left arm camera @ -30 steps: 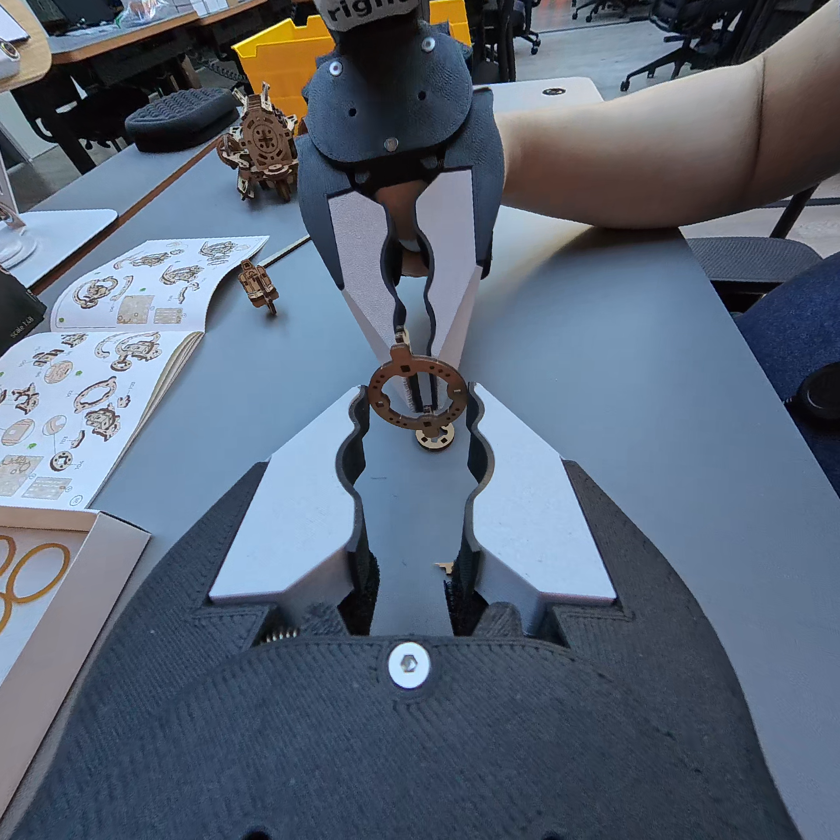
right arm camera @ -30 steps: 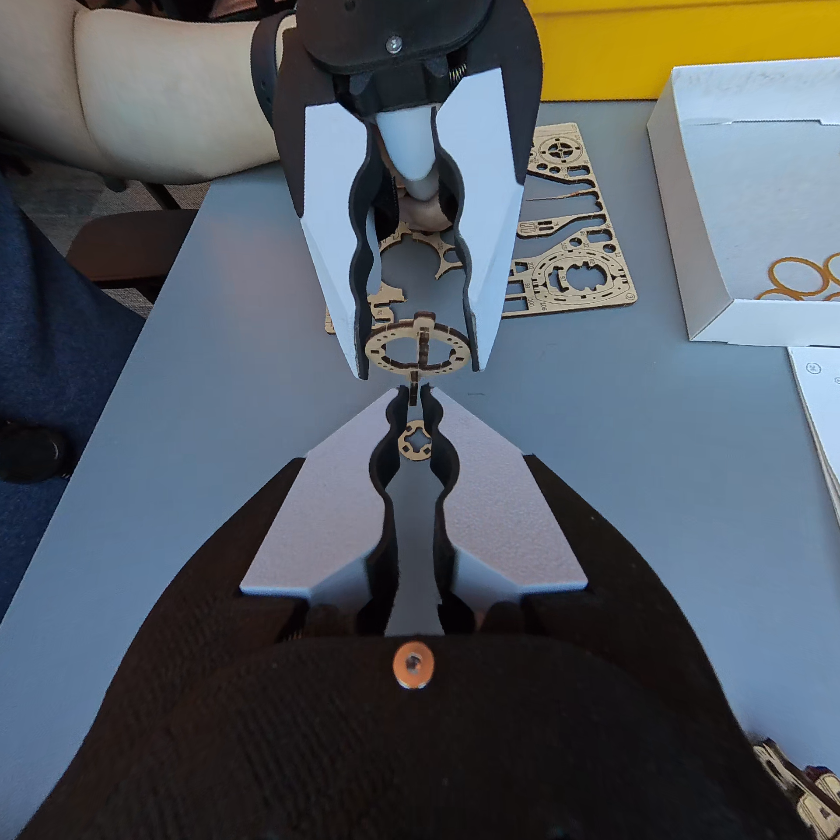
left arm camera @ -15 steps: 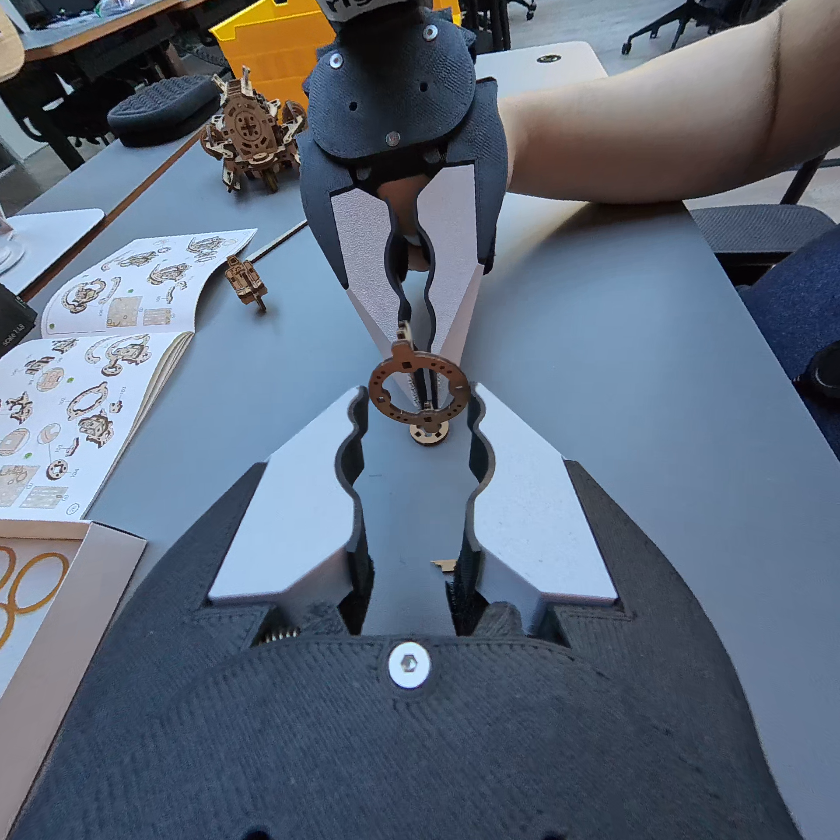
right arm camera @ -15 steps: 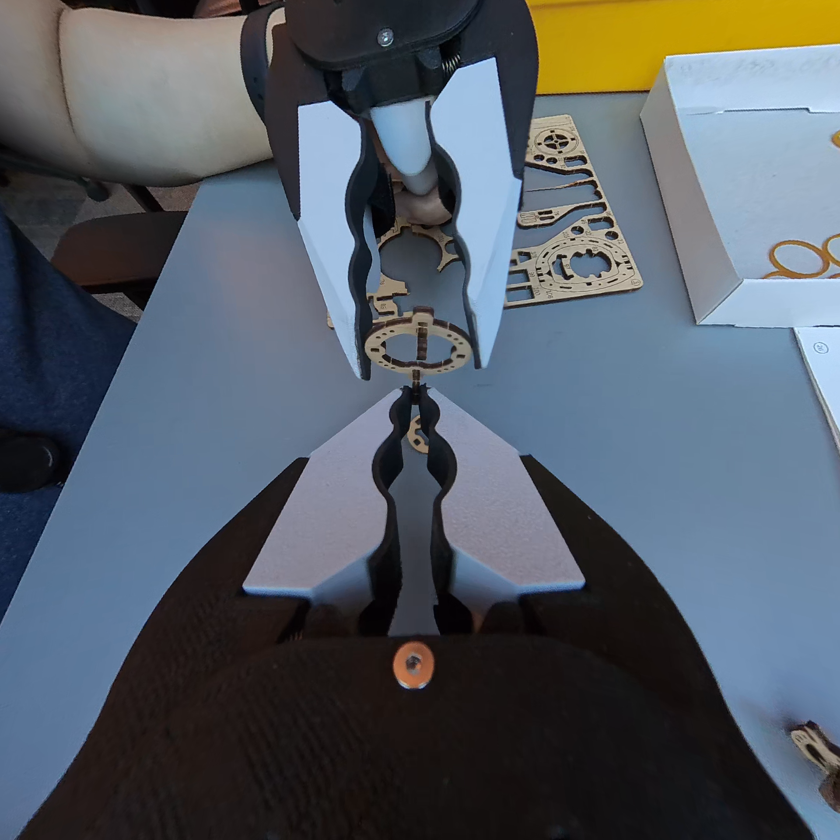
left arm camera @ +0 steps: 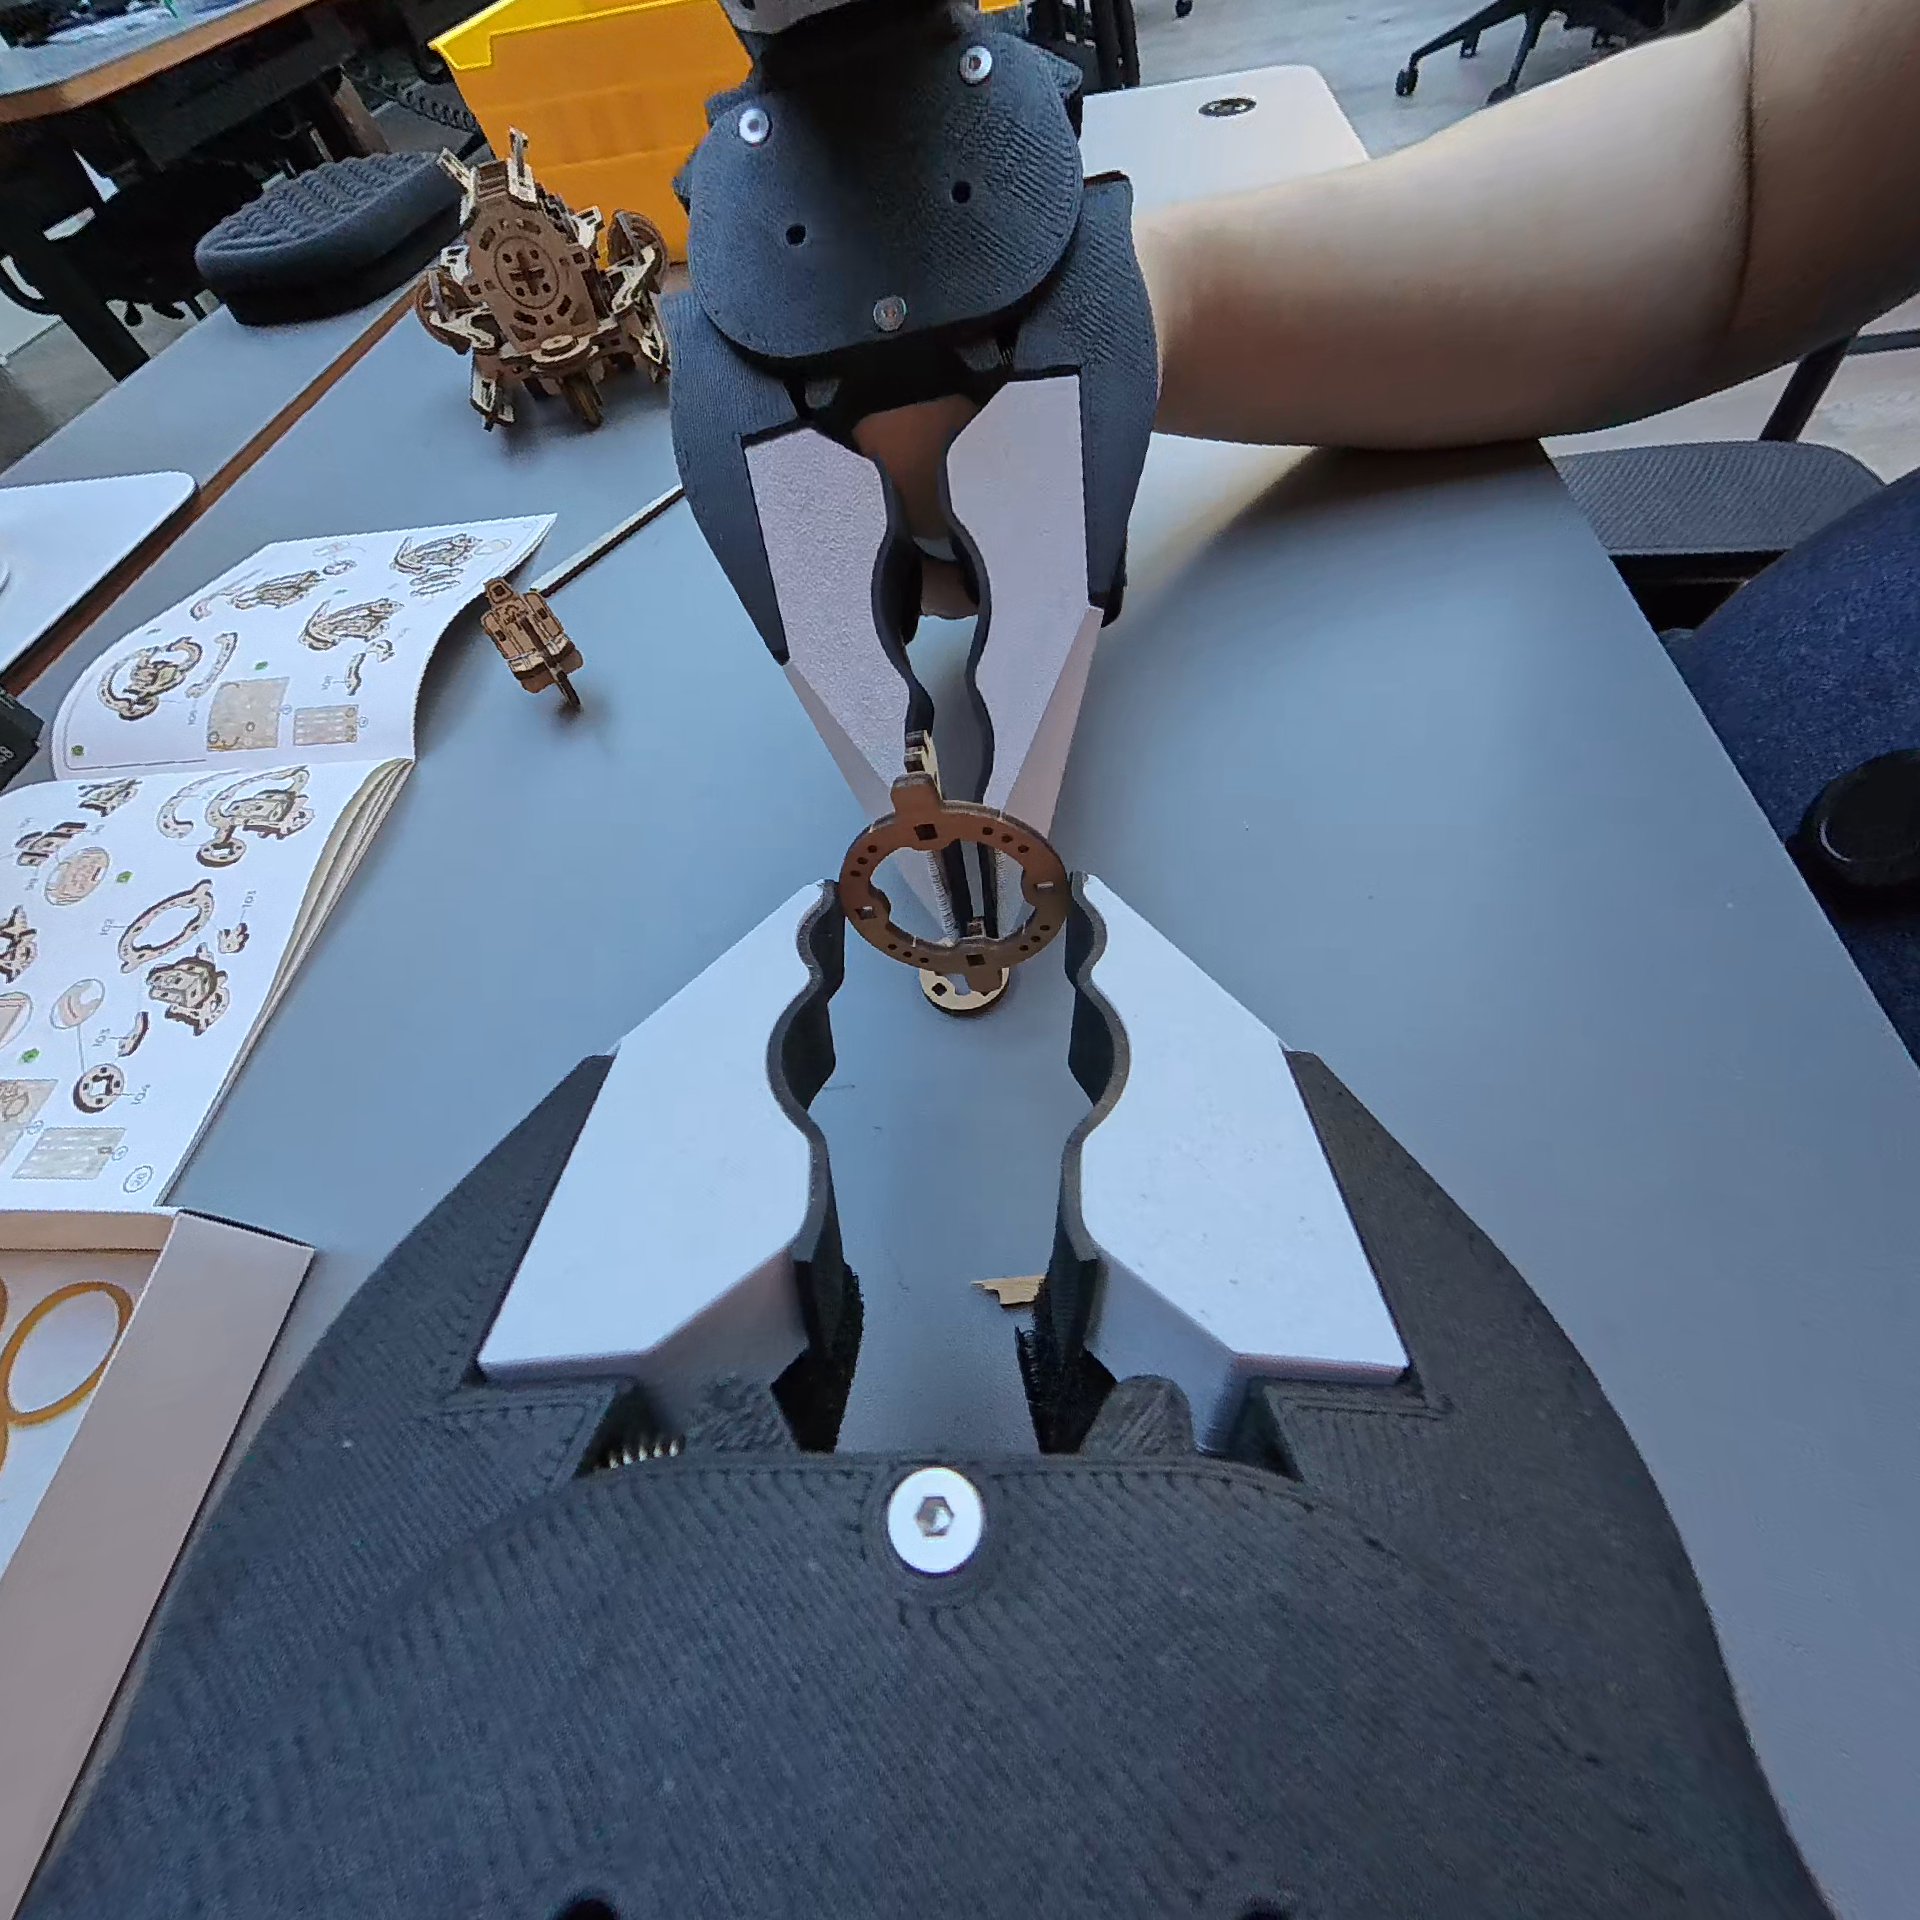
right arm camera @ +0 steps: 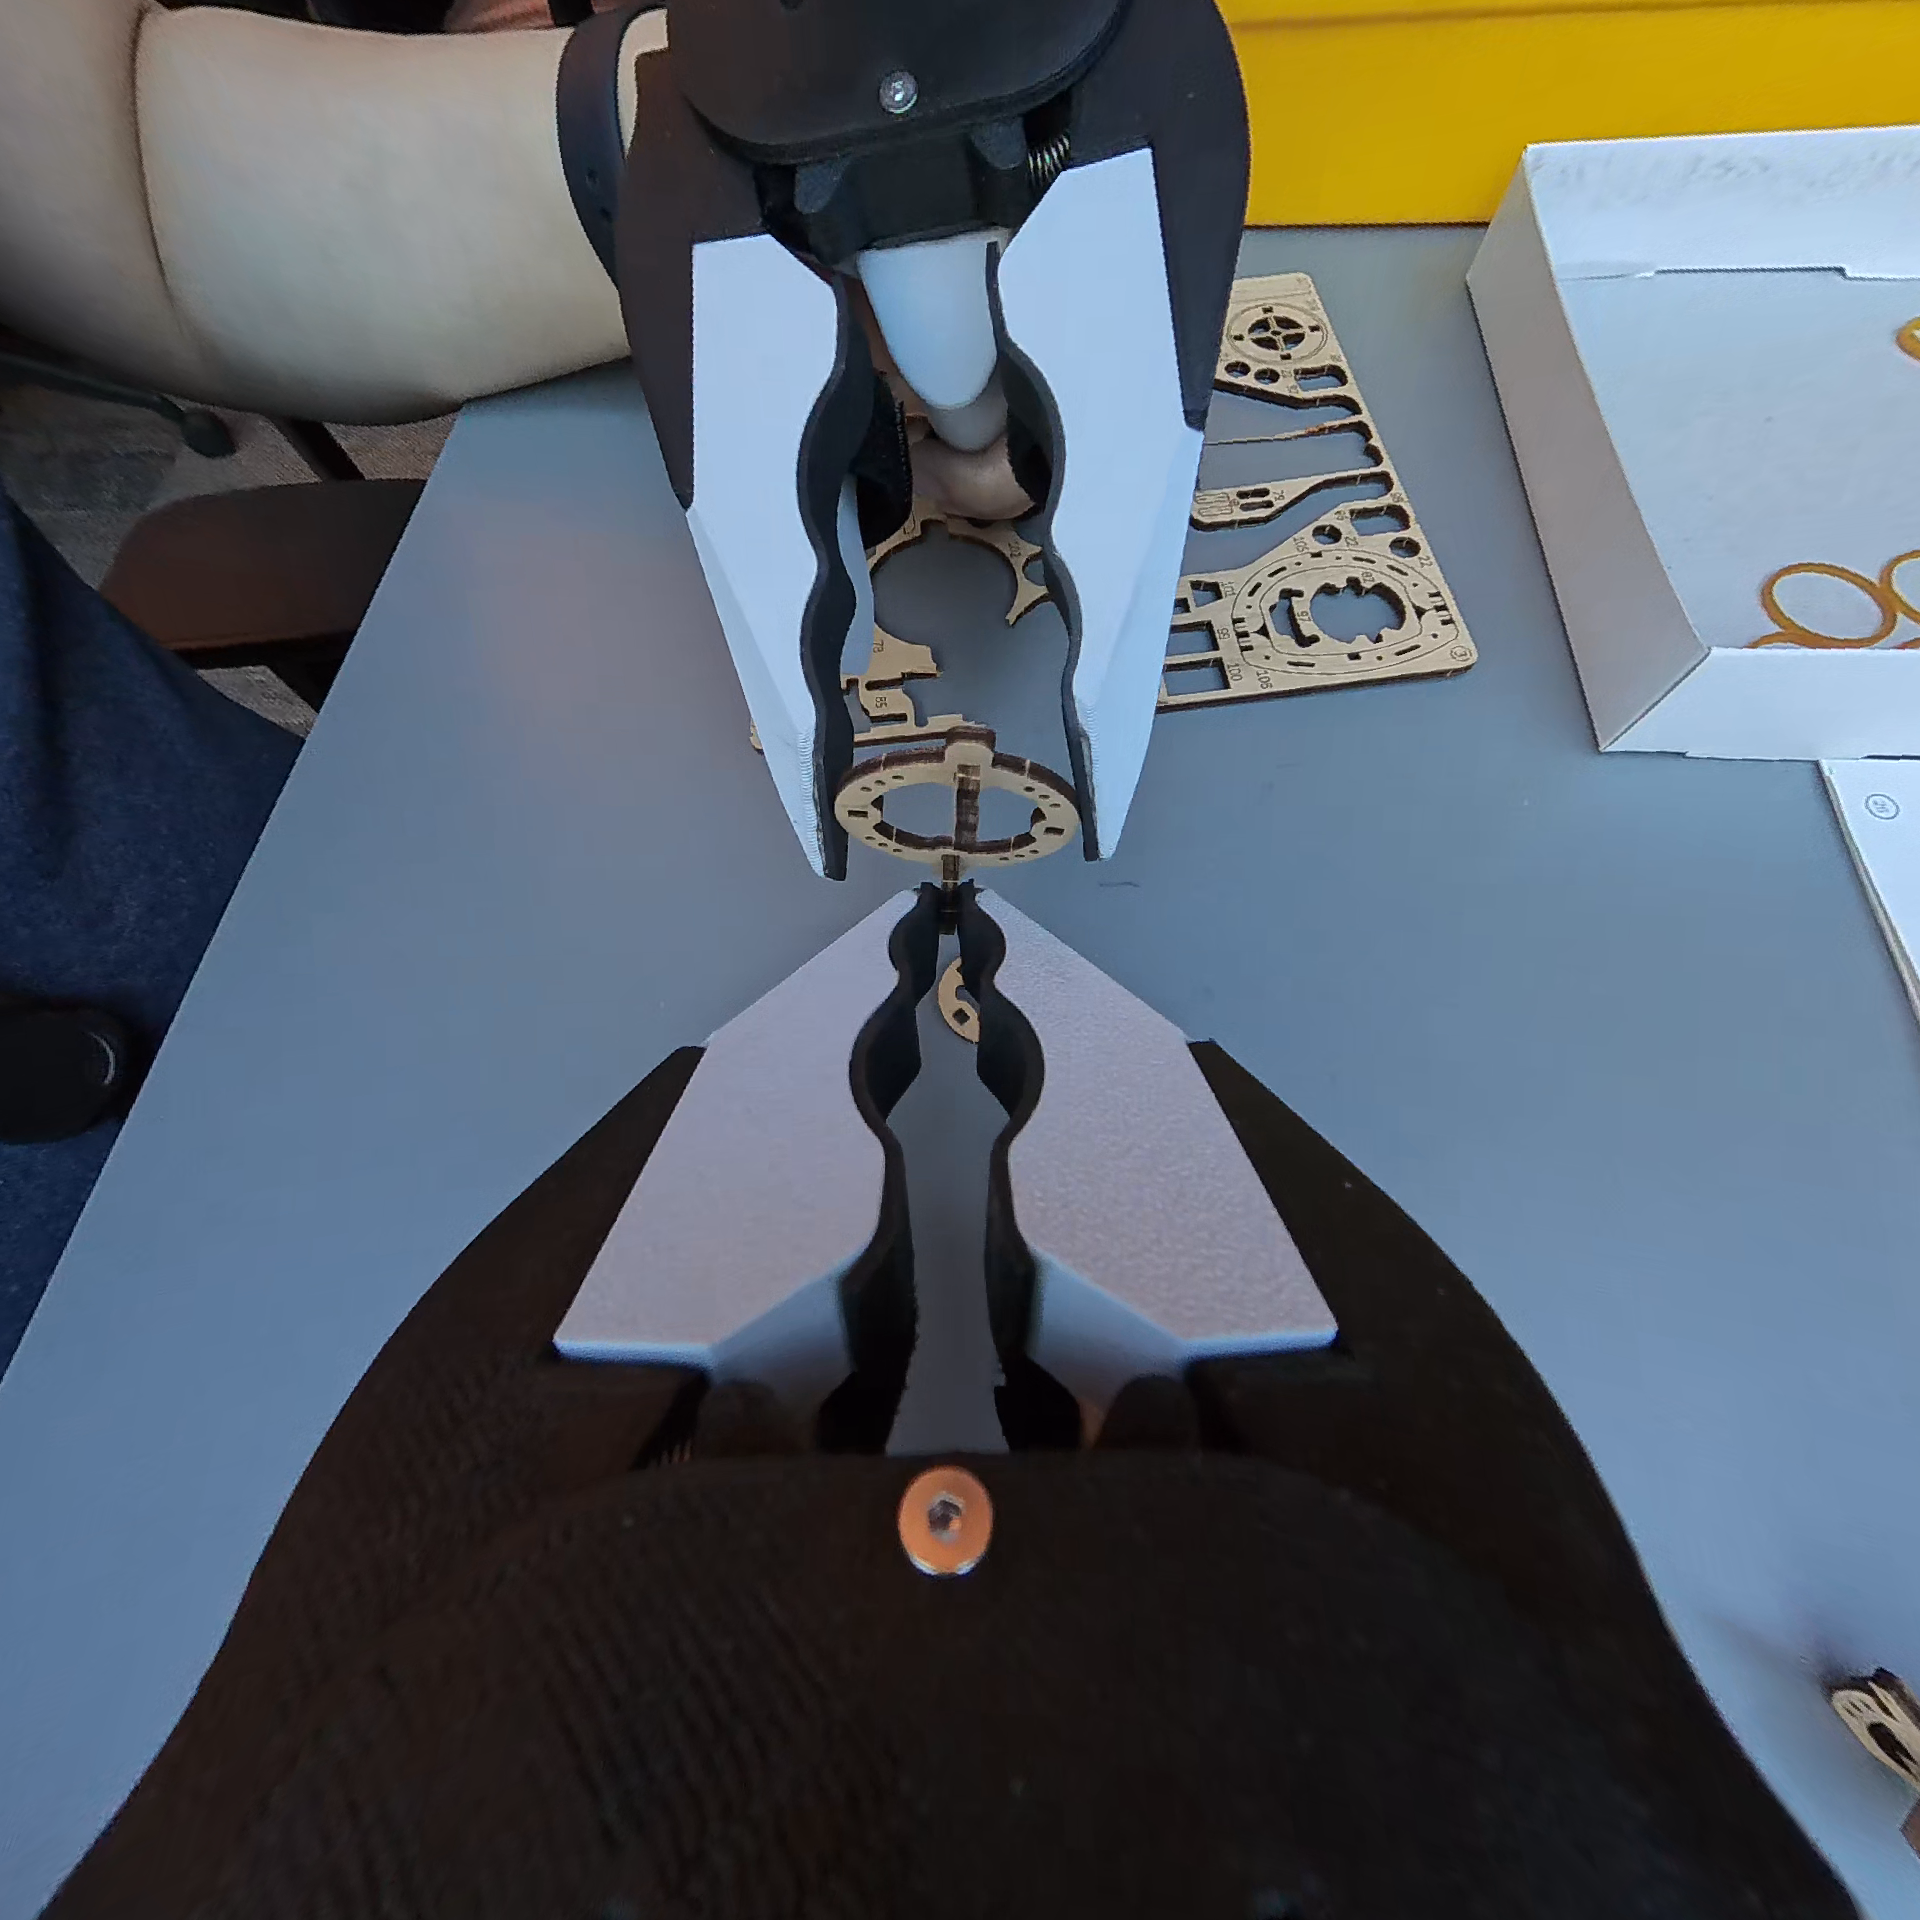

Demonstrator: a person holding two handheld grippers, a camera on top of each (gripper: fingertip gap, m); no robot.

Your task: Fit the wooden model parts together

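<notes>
A flat wooden ring (left arm camera: 951, 904) with small holes is held by its edges between my left gripper's (left arm camera: 951, 899) fingers, a little above the grey table (left arm camera: 1351, 831). My right gripper (right arm camera: 948, 899) faces it tip to tip and is shut on a thin wooden strip (right arm camera: 966, 800) that stands across the ring's (right arm camera: 956, 821) opening. The strip's top (left arm camera: 920, 769) shows between the right gripper's (left arm camera: 961, 873) fingers. A small wooden disc (left arm camera: 966, 987) lies on the table under the ring, and in the right wrist view the disc (right arm camera: 961, 1003) is half hidden by a finger.
An open instruction booklet (left arm camera: 208, 831), a small wooden subassembly (left arm camera: 525, 644) and a built wooden model (left arm camera: 540, 301) lie to the left. A white box (right arm camera: 1714, 468) with rubber bands and a cut-out part sheet (right arm camera: 1320, 540) lie beyond the ring. A person's forearm (left arm camera: 1455, 291) crosses the table's far edge. My two grippers' fingertips are within a few centimetres of each other. Left tips and right tips are each some 20 cm from the small wooden subassembly (left arm camera: 525, 644).
Both grippers drifted slightly together over the table, keeping their holds. In the right wrist view the small disc slid from between my fingers to partly behind the right finger.
</notes>
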